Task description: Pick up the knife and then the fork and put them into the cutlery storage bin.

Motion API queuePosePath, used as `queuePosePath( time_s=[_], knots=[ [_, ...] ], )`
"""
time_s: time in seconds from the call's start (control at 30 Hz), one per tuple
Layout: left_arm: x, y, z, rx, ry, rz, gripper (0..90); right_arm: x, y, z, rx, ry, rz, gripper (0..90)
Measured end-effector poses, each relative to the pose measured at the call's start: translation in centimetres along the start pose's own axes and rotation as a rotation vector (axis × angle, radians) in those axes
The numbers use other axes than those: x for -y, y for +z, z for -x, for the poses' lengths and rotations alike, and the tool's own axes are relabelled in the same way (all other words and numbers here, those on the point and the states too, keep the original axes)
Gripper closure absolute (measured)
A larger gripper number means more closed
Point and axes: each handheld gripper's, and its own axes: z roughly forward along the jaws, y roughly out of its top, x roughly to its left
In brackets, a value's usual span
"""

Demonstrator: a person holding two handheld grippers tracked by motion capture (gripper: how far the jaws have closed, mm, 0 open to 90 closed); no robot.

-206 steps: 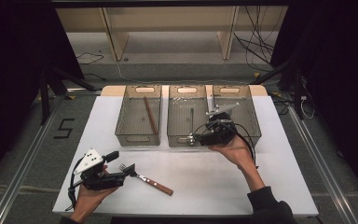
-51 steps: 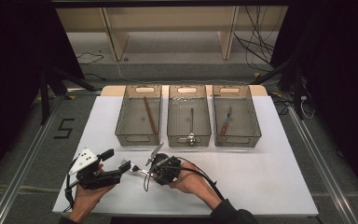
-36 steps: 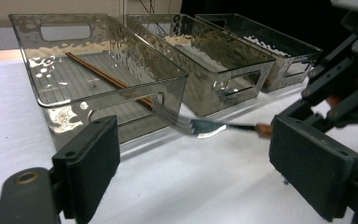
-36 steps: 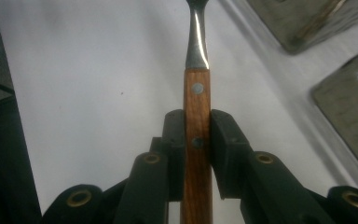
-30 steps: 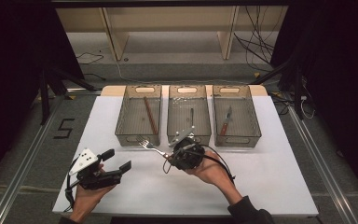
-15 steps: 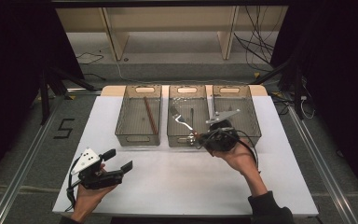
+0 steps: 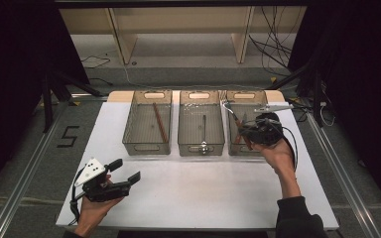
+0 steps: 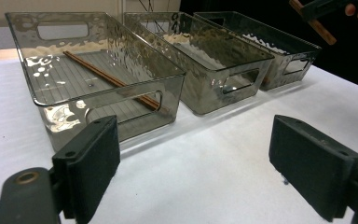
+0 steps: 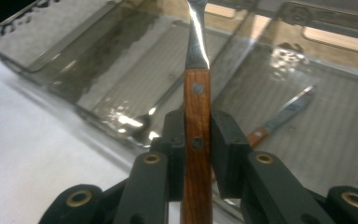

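My right gripper (image 7: 254, 133) is shut on the wooden handle of a fork (image 9: 196, 140), whose metal end (image 7: 226, 105) points away over the right bin (image 7: 239, 93). From the right gripper view the fork stands straight up between the pads, and a wooden-handled knife (image 9: 279, 116) lies on that bin's floor below. At the table's front left my left gripper (image 7: 125, 170) rests open with nothing between its jaws. In the left gripper view its pads (image 8: 89, 161) stand wide apart, facing the bins.
Three smoky clear bins stand in a row at the back of the white table (image 7: 203, 193). The left bin (image 7: 129, 130) holds brown chopsticks (image 7: 159, 121); the middle bin (image 7: 181, 124) holds a spoon (image 7: 203, 134). Cables run behind the right bin.
My right gripper has carried the fork from the table's front, past the middle bin, up and right to above the right bin. The left gripper has stayed put.
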Motion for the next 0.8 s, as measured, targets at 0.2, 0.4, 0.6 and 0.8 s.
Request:
queuePosePath(
  time_s=[0.2,0.4,0.6,0.8],
  knots=[
    [0.0,0.0,0.0,-0.001,-0.002,0.001,15.9,-0.5,-0.1,1.8,0.045,0.045,0.001,77.1],
    [0.0,0.0,0.0,0.0,-0.004,0.001,15.9,-1.1,0.0,3.4,0.086,0.091,-0.006,77.1],
    [0.0,0.0,0.0,0.0,-0.005,0.002,15.9,-1.3,1.1,4.4,0.12,0.131,-0.043,77.1],
    [0.0,0.0,-0.1,0.0,-0.005,0.001,15.9,-1.1,2.0,5.1,0.139,0.158,-0.067,77.0]
  ],
)
